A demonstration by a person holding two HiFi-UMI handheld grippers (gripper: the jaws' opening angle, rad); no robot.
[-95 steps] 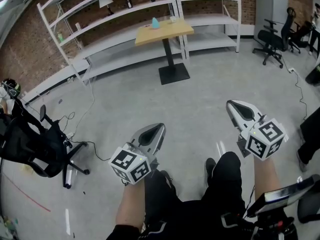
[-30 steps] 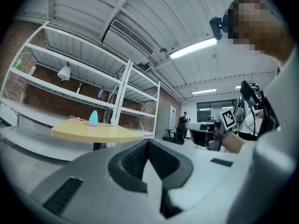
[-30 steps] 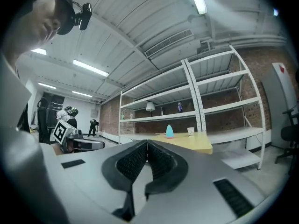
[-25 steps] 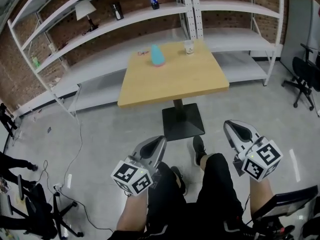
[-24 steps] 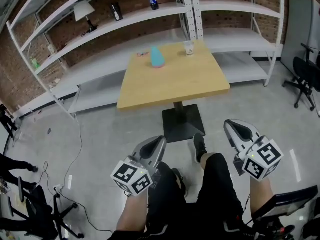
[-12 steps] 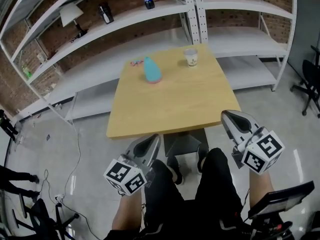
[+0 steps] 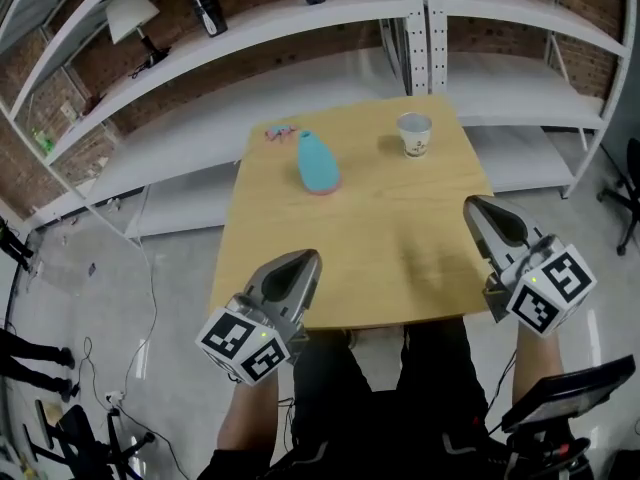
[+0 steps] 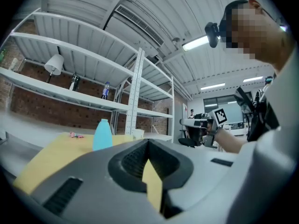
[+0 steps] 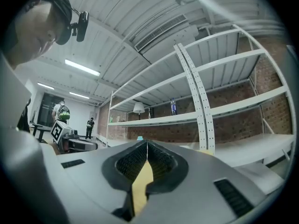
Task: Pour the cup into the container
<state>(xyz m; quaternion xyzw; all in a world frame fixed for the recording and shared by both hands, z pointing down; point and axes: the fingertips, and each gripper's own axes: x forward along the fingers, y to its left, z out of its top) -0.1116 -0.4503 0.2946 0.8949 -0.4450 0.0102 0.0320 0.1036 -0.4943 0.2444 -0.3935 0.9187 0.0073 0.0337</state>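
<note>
A white paper cup (image 7: 415,135) stands upright at the far right of the wooden table (image 7: 400,218). A light blue bottle-shaped container (image 7: 318,163) stands left of it, near the far middle. In the left gripper view the container (image 8: 103,134) rises ahead over the tabletop, with the cup (image 8: 138,134) small to its right. My left gripper (image 7: 308,258) is shut and empty above the table's near left edge. My right gripper (image 7: 472,205) is shut and empty over the near right edge. Both point level toward the far side, well short of cup and container.
A small pink object (image 7: 277,131) lies on the table behind the container. White metal shelving (image 7: 300,28) behind the table holds a lamp (image 7: 128,13) and bottles. The person's legs (image 7: 400,388) are at the near table edge. Office chairs stand at the left.
The person has walked up to the table. It has grown from a far object to filling the middle, and both grippers have gone from above the floor to above its near edge.
</note>
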